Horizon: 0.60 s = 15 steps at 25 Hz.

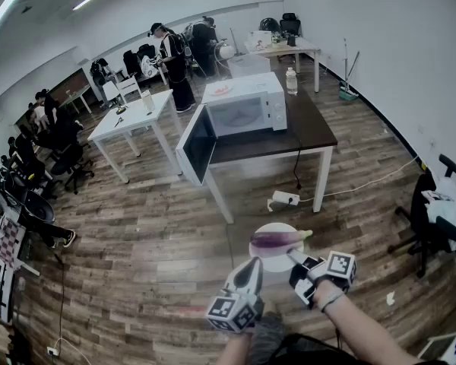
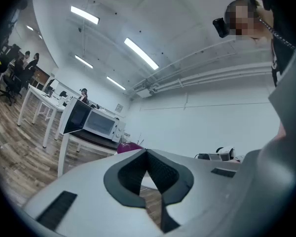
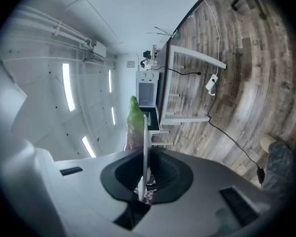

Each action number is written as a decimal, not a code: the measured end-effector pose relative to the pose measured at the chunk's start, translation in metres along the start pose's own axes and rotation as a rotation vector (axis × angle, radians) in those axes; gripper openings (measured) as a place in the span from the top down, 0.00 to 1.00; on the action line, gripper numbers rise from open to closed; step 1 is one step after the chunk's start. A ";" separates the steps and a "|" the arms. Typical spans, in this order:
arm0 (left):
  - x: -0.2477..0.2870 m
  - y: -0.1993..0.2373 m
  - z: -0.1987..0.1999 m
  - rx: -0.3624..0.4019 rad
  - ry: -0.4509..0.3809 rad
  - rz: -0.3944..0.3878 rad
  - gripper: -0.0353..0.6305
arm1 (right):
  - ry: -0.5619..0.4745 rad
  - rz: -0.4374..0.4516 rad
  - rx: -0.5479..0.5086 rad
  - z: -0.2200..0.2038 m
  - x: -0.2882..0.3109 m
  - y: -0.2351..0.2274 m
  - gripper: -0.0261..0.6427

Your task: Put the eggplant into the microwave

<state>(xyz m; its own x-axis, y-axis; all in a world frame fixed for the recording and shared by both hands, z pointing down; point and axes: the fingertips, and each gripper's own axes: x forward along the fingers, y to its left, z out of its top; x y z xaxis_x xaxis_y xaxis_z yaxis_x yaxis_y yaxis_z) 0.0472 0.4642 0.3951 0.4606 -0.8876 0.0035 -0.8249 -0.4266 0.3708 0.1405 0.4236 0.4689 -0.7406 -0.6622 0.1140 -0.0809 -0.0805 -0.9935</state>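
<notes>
A purple eggplant (image 1: 276,239) with a green stem lies on a white plate (image 1: 267,260) held above the wooden floor. My right gripper (image 1: 292,259) is shut on the plate's right rim. In the right gripper view the plate (image 3: 144,142) stands edge-on between the jaws of the right gripper (image 3: 144,154), with the eggplant (image 3: 133,120) beyond. My left gripper (image 1: 252,265) hovers at the plate's left side, shut with nothing in it; its jaws meet in the left gripper (image 2: 147,154) view. The white microwave (image 1: 247,106) stands ahead on a dark table (image 1: 311,128), its door (image 1: 195,144) swung open.
A power strip (image 1: 283,198) and cable lie on the floor under the dark table. A bottle (image 1: 291,80) stands beside the microwave. White tables (image 1: 133,120), office chairs and several people fill the back left. Another chair (image 1: 439,213) stands at the right.
</notes>
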 end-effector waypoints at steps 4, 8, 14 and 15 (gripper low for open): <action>0.006 0.000 0.005 0.017 -0.006 -0.005 0.95 | -0.005 0.020 -0.012 0.007 0.006 0.004 0.94; 0.007 0.002 0.005 0.018 -0.007 0.000 0.95 | -0.005 0.009 -0.010 0.006 0.006 0.003 0.94; 0.014 0.012 -0.001 0.003 -0.004 0.019 0.95 | 0.013 -0.017 -0.011 0.009 0.011 -0.007 0.94; 0.016 0.013 -0.001 0.004 -0.003 0.022 0.95 | 0.014 -0.017 -0.012 0.011 0.013 -0.008 0.94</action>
<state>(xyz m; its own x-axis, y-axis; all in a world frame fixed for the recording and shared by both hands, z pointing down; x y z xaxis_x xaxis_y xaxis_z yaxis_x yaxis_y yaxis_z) 0.0438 0.4441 0.4008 0.4416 -0.8972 0.0085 -0.8359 -0.4079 0.3673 0.1391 0.4078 0.4780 -0.7485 -0.6502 0.1305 -0.1014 -0.0823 -0.9914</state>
